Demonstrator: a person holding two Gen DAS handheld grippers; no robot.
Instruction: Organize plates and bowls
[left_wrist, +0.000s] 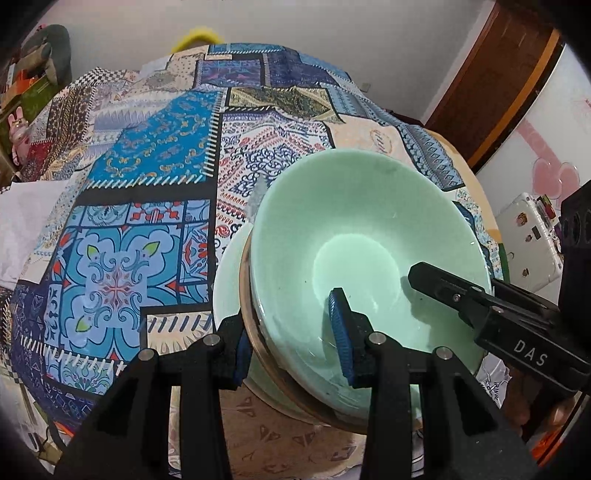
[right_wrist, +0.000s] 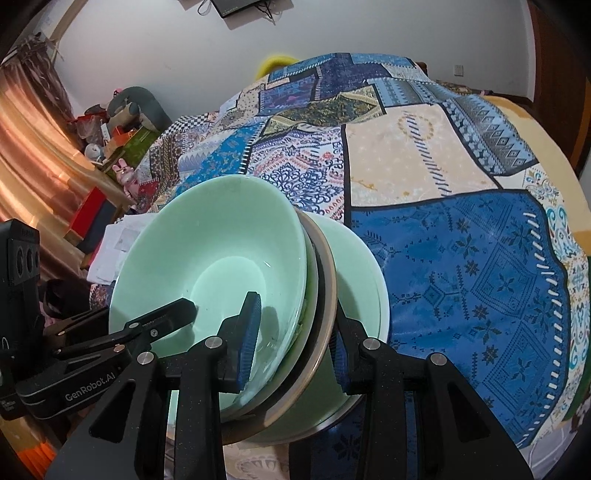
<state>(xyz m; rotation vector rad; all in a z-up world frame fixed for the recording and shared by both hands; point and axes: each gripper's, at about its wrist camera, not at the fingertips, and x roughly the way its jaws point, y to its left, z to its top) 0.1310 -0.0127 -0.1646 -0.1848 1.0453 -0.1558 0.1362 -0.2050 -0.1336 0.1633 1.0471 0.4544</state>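
Stack of pale green glazed bowls (left_wrist: 354, 236) with a brown-rimmed dish (right_wrist: 325, 295) sandwiched in it is hanging tilted above the patchwork-cloth surface (left_wrist: 147, 206), both grippers sharing the load. Left gripper (left_wrist: 291, 343) fingers are pinching the stack's rim on one side, right gripper (right_wrist: 295, 339) fingers are pinching it on the opposite side. Risk: glossy glaze letting the nested pieces slide apart if either hand is tipping further, or one grip is lagging

Top bowl (left_wrist: 354, 236): pale mint green, plain. Dish beneath (right_wrist: 364, 273): pale green, brown-edged rim between. Tablecloth (left_wrist: 147, 184): patchwork of blue, cream, navy panels; floral, geometric motifs. Gripper pads (left_wrist: 339, 332): blue, ribbed. Curtain (right_wrist: 33, 147): copper-orange.
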